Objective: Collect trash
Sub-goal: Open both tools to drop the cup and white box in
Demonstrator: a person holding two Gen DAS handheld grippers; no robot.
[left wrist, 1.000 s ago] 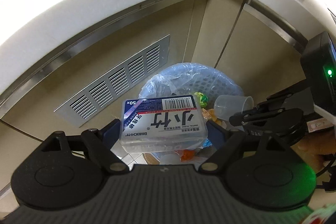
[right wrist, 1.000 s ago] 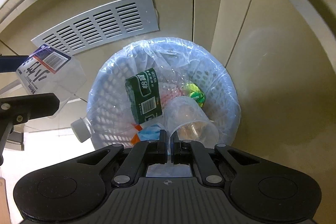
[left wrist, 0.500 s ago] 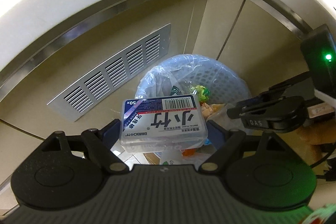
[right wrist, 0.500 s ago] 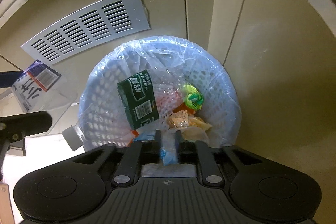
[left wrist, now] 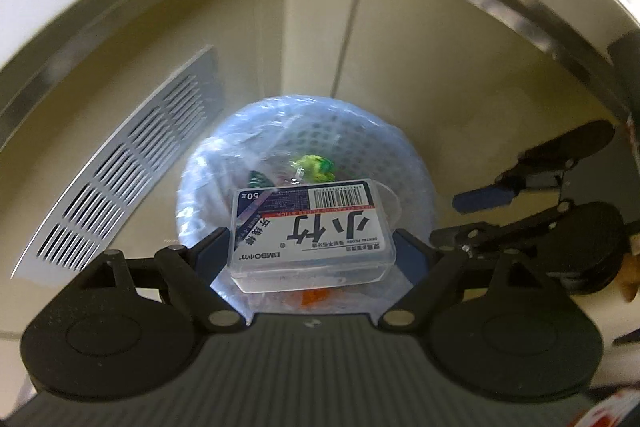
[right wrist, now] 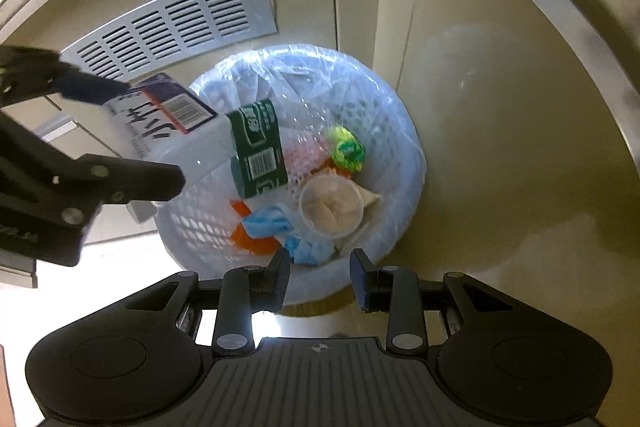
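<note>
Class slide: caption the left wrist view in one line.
Left gripper holds a clear floss-pick box above the lined trash basket.

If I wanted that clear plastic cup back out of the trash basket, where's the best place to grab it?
Grip the clear plastic cup across its rim, coming straight down from above: its open mouth faces up atop the other trash, and the basket wall likely blocks a side approach.

Clear box [left wrist: 312,231] between left gripper [left wrist: 312,251] jaws hides most of bin [left wrist: 412,163] contents beyond. Small label print too blurred to read. Left-wrist view motion-blurred. Right gripper [left wrist: 520,211], right of jaws, cut off by edge. Orange scrap [left wrist: 316,297] below box unidentifiable.
</note>
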